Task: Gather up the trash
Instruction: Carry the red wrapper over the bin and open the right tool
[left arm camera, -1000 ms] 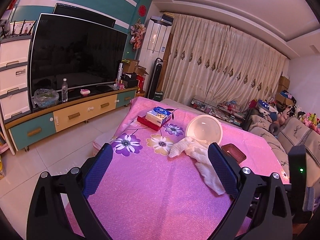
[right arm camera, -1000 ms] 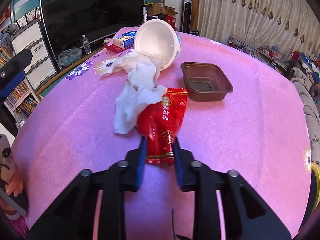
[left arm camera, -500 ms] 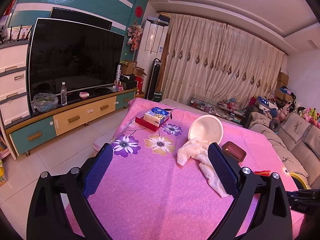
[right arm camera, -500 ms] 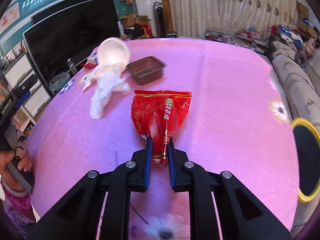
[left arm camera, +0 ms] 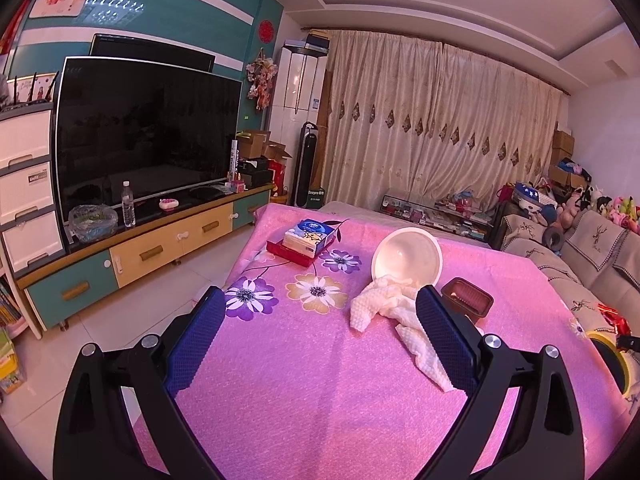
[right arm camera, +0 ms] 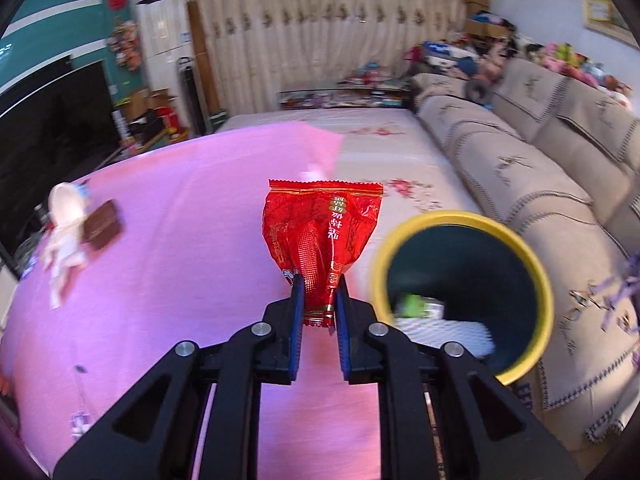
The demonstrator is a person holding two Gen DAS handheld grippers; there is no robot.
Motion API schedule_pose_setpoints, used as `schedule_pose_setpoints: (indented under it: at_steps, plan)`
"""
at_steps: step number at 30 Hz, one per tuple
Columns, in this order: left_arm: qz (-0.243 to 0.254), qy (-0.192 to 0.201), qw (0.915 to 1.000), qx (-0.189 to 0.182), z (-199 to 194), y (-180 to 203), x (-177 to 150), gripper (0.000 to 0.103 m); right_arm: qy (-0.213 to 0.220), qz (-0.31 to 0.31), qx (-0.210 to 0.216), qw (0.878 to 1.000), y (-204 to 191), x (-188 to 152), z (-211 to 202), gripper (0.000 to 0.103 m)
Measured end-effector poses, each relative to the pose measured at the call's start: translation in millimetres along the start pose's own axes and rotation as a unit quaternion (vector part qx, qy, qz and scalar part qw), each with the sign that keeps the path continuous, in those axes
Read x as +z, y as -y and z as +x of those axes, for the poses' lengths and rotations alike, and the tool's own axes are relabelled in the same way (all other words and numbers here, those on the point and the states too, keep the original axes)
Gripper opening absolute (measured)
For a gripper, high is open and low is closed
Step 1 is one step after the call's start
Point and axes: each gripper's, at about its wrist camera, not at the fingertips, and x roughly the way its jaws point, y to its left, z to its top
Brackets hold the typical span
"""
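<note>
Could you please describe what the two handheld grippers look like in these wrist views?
Both match. The left gripper and the right gripper have matte black angular frames with triangular cut-outs and round silver bolts at the pivots. Their jaws are flat and faced with dark blue, finely textured pads. No cables, labels or sleeves show.

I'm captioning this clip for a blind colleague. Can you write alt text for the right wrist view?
The right gripper is shut on the bottom edge of a red snack wrapper, held above a pink tablecloth. Just to the right is a yellow-rimmed bin with some trash already inside; a beige sofa runs behind it.
</note>
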Motion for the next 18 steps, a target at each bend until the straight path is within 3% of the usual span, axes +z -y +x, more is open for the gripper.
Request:
schedule_pose_setpoints:
  at_steps: [9,16,18]
  plan:
    - [0.019,-0.001,0.9997,0.012,2,8,1,0.095,-0.027,0.055,-0.087,0.994,79,0,48,0.017]
    - [0.031,0.000,0.9994,0.017,3,12,2,0.095,-0.044,0.081,-0.116,0.989,107,-9,69,0.044]
    - [0.033,0.000,0.9993,0.016,3,12,2,0.095,-0.041,0.084,-0.121,0.988,110,-11,66,0.048]
